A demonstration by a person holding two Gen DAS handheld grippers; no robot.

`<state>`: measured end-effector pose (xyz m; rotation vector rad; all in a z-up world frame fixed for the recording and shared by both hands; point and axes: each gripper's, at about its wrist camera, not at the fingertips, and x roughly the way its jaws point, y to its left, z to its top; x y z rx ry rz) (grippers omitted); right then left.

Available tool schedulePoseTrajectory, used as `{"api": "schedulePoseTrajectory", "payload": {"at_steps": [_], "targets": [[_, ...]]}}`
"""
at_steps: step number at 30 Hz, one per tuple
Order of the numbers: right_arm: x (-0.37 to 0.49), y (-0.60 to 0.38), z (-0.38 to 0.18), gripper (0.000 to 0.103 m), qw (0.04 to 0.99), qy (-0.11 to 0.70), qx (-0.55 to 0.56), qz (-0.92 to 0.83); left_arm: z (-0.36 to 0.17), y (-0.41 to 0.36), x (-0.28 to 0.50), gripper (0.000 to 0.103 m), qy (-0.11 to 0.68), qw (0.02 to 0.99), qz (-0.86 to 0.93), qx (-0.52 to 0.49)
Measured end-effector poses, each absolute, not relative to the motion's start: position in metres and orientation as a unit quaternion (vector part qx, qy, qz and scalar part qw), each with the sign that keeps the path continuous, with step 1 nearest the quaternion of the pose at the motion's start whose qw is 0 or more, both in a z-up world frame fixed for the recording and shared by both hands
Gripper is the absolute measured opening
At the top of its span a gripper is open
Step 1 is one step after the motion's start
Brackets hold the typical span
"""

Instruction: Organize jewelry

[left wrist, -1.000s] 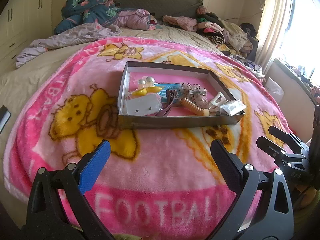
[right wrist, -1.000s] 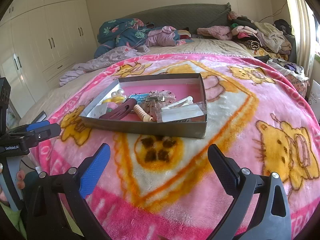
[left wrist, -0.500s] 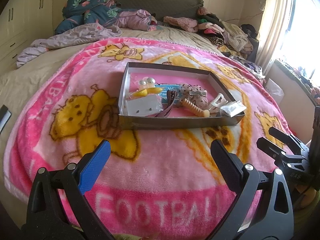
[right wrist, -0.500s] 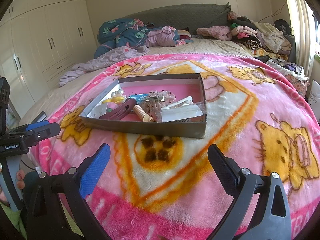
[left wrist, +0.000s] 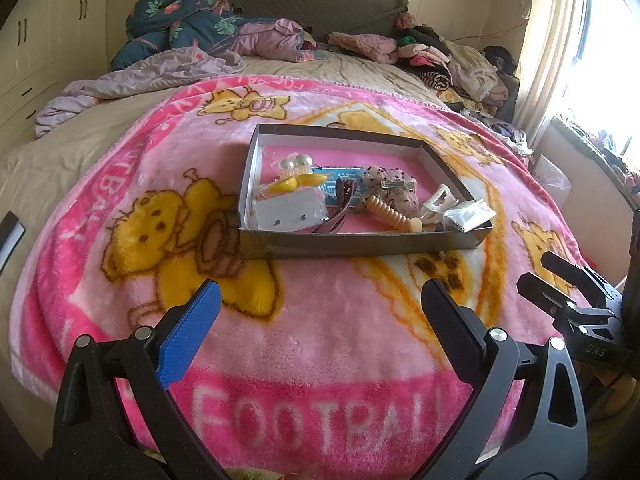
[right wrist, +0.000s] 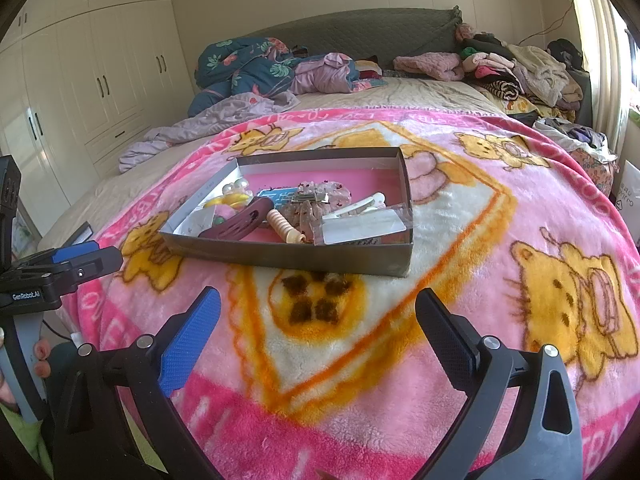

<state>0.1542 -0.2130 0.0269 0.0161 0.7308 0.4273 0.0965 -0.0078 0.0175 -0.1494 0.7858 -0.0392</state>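
A shallow grey box [left wrist: 360, 244] with a pink floor lies on a pink cartoon blanket [left wrist: 320, 340]; it also shows in the right wrist view [right wrist: 288, 256]. It holds a white earring card [left wrist: 288, 211], pearl earrings [left wrist: 296, 162], a yellow clip [left wrist: 296, 183], a dotted bow clip [left wrist: 390, 190], a beige spiral hair tie [left wrist: 390, 214], a white claw clip [left wrist: 438, 204], a small plastic bag [left wrist: 470, 214] and a maroon clip [right wrist: 244, 222]. My left gripper [left wrist: 320, 324] is open and empty, short of the box. My right gripper [right wrist: 316, 326] is open and empty too.
Crumpled bedding [left wrist: 180, 28] and piled clothes [left wrist: 452, 60] lie at the bed's head. White wardrobes [right wrist: 80, 92] stand on the left, a curtained window [left wrist: 560, 40] on the right. Each gripper shows at the edge of the other's view.
The left wrist view has crept slightly lower and closer to the box. The right gripper has not visibly moved. Both stay open.
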Motion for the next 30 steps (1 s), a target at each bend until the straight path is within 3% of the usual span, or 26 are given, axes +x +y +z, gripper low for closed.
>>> {"api": "schedulePoseTrajectory", "payload": {"at_steps": [30], "targets": [[0.159,-0.217,0.029,0.097,0.916,0.351,0.006,0.196,0.007,0.001,0.099,0.094,0.394,0.915,-0.018,-0.081]]}}
